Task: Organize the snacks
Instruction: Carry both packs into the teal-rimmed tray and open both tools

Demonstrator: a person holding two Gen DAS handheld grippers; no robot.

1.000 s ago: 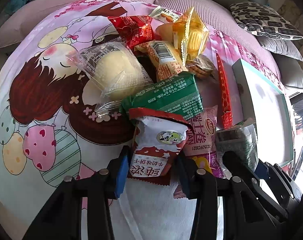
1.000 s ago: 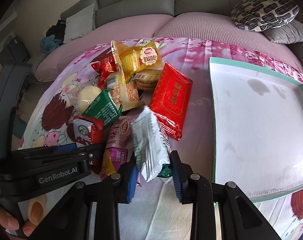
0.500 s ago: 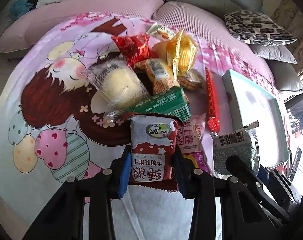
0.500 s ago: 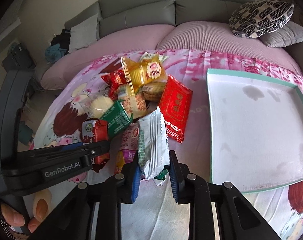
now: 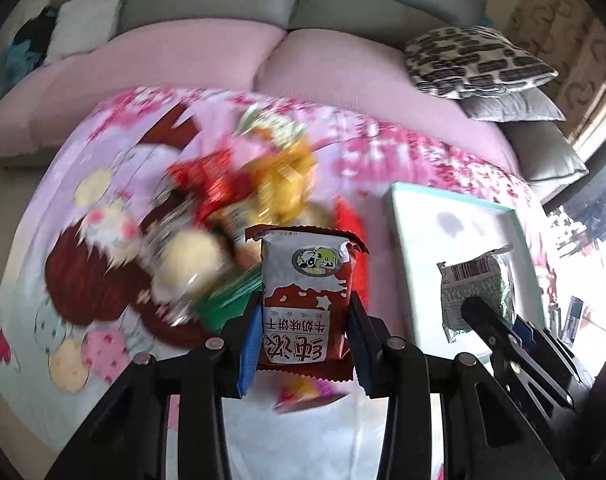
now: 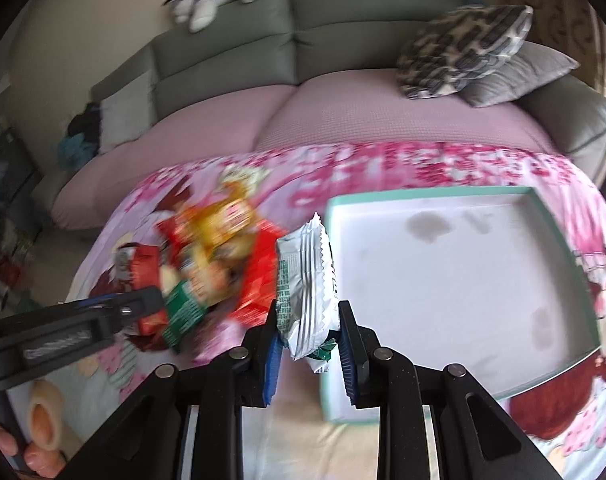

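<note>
Two hand-held grippers, left (image 5: 303, 332) and right (image 6: 309, 340), each clamp an upright snack packet (image 5: 305, 292).

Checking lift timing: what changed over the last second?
Both claws rose, carrying their packets up and off the pile. Left claw stayed shut on the red milk-biscuit packet; right claw on the white-green packet, shifted toward the tray. The tray stayed put.

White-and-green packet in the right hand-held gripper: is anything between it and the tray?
Nothing visible. The white-and-green packet is clamped in the right hand-held gripper at the near left edge of the tray, whose white floor holds no snacks.
</note>
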